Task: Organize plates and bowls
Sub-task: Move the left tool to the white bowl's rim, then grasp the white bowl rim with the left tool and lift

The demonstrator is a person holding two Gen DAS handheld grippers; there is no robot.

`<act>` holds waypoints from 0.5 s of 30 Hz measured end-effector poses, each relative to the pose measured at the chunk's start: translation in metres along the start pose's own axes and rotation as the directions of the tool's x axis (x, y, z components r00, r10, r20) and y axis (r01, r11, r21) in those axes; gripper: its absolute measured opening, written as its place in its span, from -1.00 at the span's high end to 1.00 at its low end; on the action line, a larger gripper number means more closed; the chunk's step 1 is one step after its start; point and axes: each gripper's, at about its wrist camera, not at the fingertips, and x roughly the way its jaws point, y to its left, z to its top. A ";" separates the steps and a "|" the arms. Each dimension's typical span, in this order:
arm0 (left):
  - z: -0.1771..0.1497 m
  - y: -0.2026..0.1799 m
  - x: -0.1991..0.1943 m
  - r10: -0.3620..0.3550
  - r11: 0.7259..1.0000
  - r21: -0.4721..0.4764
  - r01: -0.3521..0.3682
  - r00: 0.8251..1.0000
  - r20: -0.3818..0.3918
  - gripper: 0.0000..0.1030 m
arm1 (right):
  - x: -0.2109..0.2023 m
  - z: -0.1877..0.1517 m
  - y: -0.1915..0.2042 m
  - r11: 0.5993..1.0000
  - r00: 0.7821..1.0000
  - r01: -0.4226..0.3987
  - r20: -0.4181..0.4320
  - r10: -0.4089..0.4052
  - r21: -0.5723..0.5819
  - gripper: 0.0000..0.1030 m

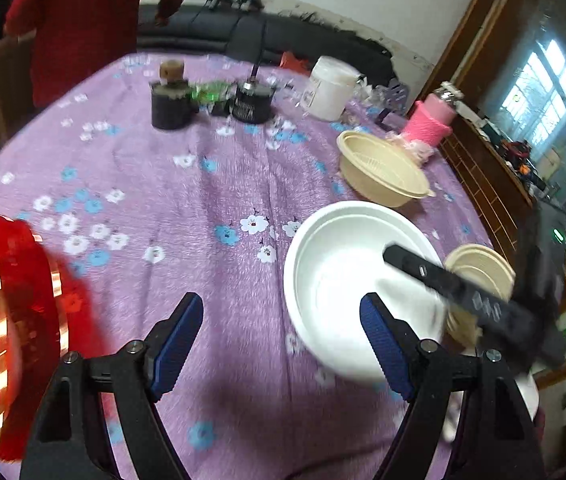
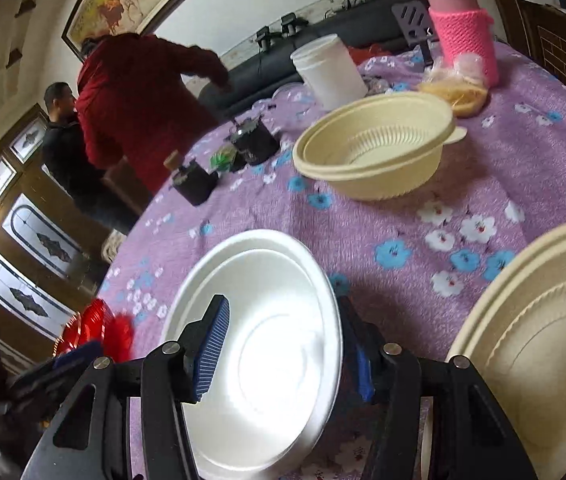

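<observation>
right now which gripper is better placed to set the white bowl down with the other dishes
Right. The right gripper already has the white bowl between its fingers, with the beige plate beside it. The left gripper is open over bare tablecloth.

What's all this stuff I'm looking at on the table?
white bowl: one, white, near edge, rim between the right gripper fingers
cream bowl: one, cream, mid-table
cream plate: one, cream, right of the white bowl
white tub: one, white, far side
pink bottle: one, pink knitted sleeve, far right
dark jars: two, black, far side
red box: one, red and gold, left edge
tablecloth: one, purple, flowered
left gripper: one, black and blue, open over the cloth
</observation>
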 end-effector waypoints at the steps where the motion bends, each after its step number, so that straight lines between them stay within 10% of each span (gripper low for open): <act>1: 0.003 0.001 0.007 -0.006 1.000 -0.011 0.006 1.000 -0.014 -0.54 | 0.001 -0.001 0.002 1.000 1.000 0.010 -0.003 -0.010 -0.011 -0.12; 8: 0.005 -0.006 0.057 0.004 1.000 0.010 -0.003 0.990 -0.144 0.59 | 0.003 -0.007 0.024 0.989 0.997 0.079 0.030 -0.075 -0.127 0.09; 15: -0.004 -0.006 0.031 0.012 1.000 -0.009 -0.013 0.996 -0.089 0.59 | -0.007 -0.005 0.017 0.996 0.997 0.047 0.064 -0.041 -0.082 0.53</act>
